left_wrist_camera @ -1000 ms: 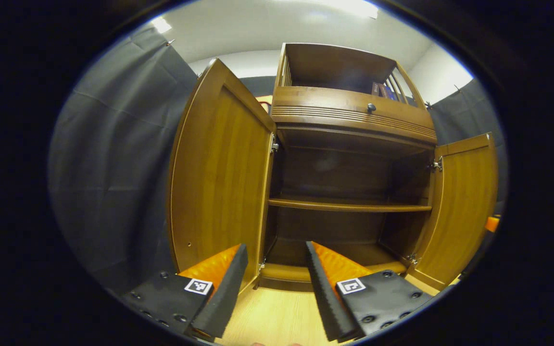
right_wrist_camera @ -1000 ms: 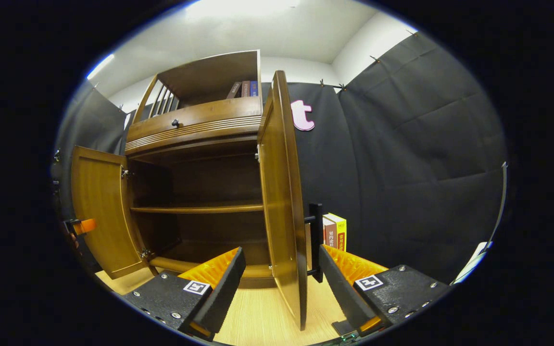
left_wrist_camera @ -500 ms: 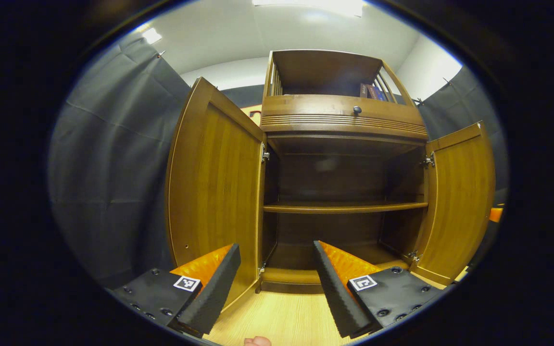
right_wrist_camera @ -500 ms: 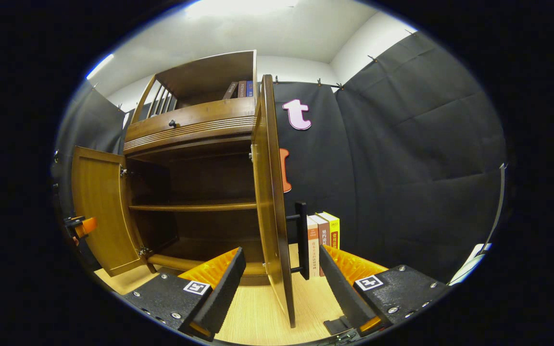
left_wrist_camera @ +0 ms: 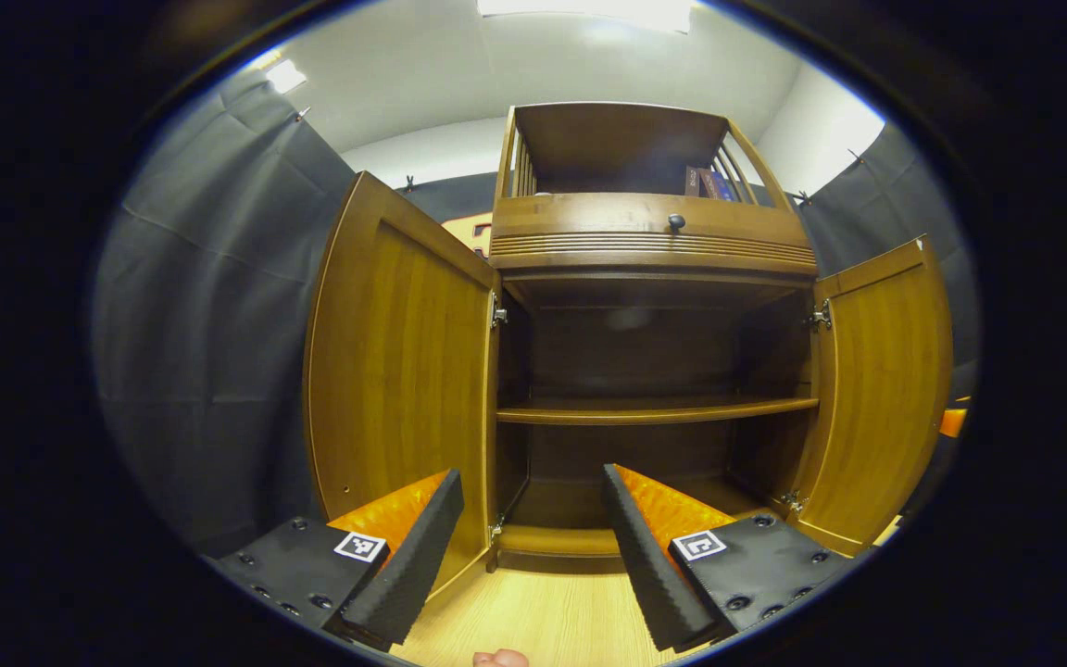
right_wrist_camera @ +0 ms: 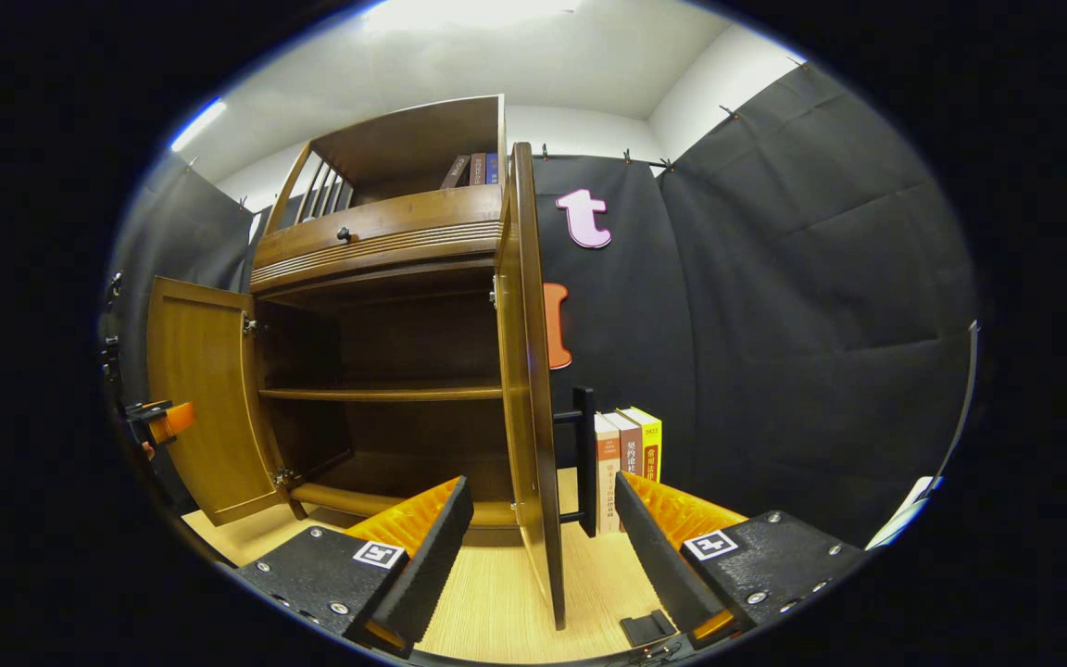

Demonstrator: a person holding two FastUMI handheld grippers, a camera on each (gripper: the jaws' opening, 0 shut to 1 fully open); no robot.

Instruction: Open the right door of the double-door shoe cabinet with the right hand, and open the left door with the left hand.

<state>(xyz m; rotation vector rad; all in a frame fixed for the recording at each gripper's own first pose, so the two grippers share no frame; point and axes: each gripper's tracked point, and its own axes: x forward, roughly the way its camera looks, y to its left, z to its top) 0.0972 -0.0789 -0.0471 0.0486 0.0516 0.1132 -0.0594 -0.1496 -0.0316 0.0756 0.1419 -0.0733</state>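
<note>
Right gripper view: the right gripper (right_wrist_camera: 543, 556) is seen nearest, its fingers spread apart with nothing clamped, and the free edge of the right door (right_wrist_camera: 526, 389) stands between them without being touched. Just beyond that edge the door's black handle (right_wrist_camera: 583, 459) is seen, and past it a row of books (right_wrist_camera: 628, 463) stood on the wooden floor (right_wrist_camera: 496, 602) near the cloth wall. A forward or sideways drift of this gripper could be expected to knock the door edge and swing it against the books, or back toward closing.

From the left gripper view, the left gripper (left_wrist_camera: 533, 547) is likewise held apart and empty, short of the cabinet. The left door (left_wrist_camera: 399, 371) is swung wide beside one finger, so a brush there could push it into the cloth wall. Farther off, the shoe cabinet (left_wrist_camera: 649, 245) stands open with its inner shelf (left_wrist_camera: 654, 410) bare. Both doors are judged open, so the remaining risk lies in a careless withdrawal
</note>
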